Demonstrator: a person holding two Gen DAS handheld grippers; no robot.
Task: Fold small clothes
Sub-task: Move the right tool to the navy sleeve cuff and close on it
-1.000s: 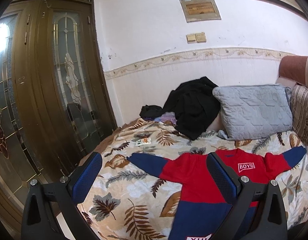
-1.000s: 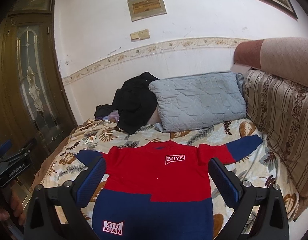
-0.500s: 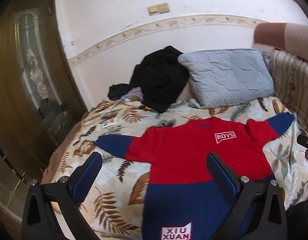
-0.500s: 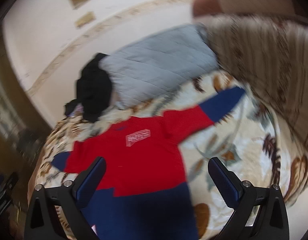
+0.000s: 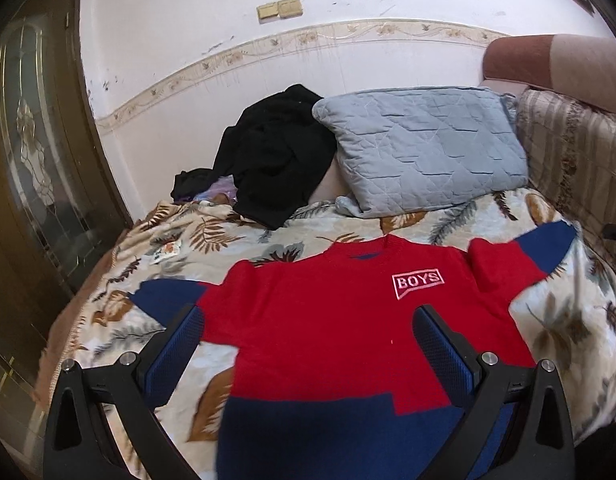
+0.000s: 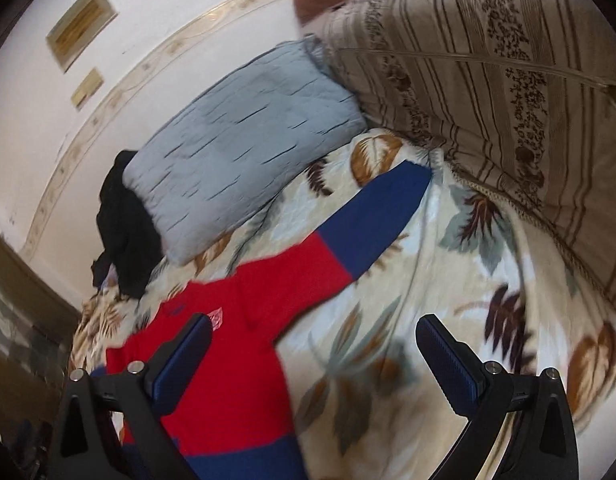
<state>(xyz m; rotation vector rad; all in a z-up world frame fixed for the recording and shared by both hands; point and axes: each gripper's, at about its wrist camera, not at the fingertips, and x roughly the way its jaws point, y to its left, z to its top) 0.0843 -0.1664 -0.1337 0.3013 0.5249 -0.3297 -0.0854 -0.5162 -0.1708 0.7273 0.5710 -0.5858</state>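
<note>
While a child's knit sweater (image 5: 332, 320) lies flat and face up on the bed, sleeves spread wide, both of my tools hang above it with nothing in them. Red across the chest and upper sleeves, navy at the cuffs and hem, it carries a stitched white "BOYS" patch (image 5: 418, 282). Beneath it is a quilted bedspread (image 5: 179, 248) printed with brown and grey-blue leaves. A pale blue quilted pillow (image 5: 424, 152) leans by the white wall near a heap of black clothing (image 5: 275, 156); a striped, floral-patterned cushion (image 6: 508, 80) lines the right side. My left tool (image 5: 305, 340) hovers level over the sweater's body, fingers parted. My right tool (image 6: 314, 354), tilted, is spread open above the bedspread beside the right sleeve (image 6: 348, 232).
</note>
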